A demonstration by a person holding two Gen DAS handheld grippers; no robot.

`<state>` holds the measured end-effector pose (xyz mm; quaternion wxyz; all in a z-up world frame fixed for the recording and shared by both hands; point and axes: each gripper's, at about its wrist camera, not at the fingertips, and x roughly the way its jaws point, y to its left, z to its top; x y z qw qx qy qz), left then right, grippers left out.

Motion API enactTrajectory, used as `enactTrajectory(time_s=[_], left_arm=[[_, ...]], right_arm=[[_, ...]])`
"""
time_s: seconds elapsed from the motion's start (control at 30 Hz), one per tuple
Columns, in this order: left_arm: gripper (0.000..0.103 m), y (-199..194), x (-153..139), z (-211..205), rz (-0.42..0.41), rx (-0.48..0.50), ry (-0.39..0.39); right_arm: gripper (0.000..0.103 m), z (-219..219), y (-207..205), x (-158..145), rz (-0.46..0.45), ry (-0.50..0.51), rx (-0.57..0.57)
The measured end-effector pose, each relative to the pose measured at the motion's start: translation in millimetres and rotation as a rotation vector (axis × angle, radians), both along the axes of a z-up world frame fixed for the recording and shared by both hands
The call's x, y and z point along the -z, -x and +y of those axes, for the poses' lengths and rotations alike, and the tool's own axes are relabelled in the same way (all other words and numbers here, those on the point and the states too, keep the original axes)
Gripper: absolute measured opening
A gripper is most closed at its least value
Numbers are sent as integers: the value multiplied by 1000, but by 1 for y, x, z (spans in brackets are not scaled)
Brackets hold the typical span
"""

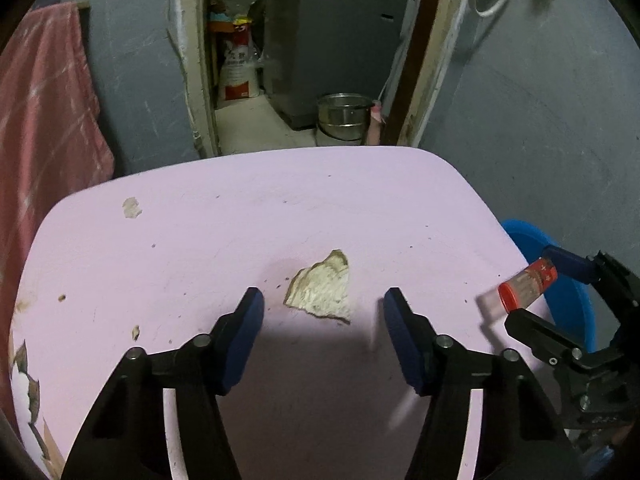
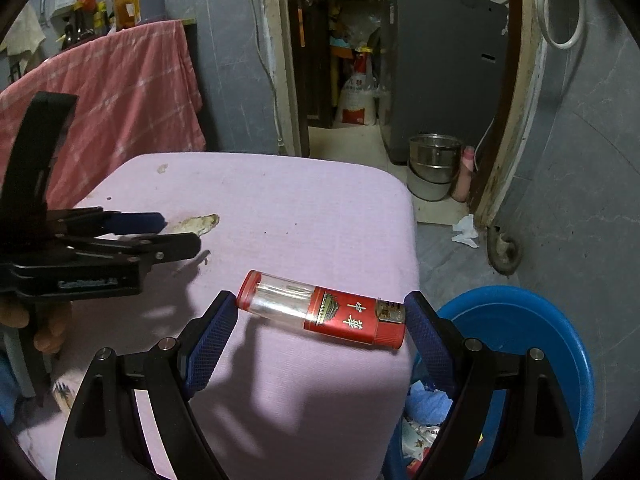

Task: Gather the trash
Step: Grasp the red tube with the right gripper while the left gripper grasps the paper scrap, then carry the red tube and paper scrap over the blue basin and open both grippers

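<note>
A red and clear tube-shaped container is held end to end between my right gripper's blue pads, above the right edge of the pink table. It also shows in the left wrist view, near the blue basin. My left gripper is open and empty, hovering over the table just before a beige patch that looks like torn surface or a scrap; I cannot tell which. The left gripper also shows in the right wrist view.
The blue basin sits on the floor right of the table and holds scraps. A crumpled white paper lies on the floor near a doorway. A steel pot stands by a grey appliance. A pink cloth hangs at left.
</note>
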<state>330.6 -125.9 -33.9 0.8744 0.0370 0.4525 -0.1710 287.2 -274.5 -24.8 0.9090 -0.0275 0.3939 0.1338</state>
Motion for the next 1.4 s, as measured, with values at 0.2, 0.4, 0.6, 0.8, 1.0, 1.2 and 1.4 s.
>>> enactTrajectory(time_s=[0.2, 0.4, 0.6, 0.8, 1.0, 1.2, 1.4], left_arm=[[31, 4, 5, -14, -14, 17, -67], [30, 6, 9, -18, -28, 51, -88], [30, 17, 3, -17, -64, 48, -49], [30, 32, -9, -13, -143, 19, 22], [30, 50, -31, -22, -249, -11, 90], [30, 64, -57, -37, -370, -21, 153], [30, 80, -78, -60, -461, -10, 210]], right_arm=[[85, -3, 3, -2, -10, -7, -7], [85, -5, 6, -4, -24, -11, -4], [84, -11, 11, -9, -54, -21, 15], [85, -22, 25, -24, -162, -35, 56], [85, -36, 43, -43, -294, -33, 113], [85, -55, 65, -63, -429, -16, 199], [85, -82, 86, -77, -539, -2, 306]])
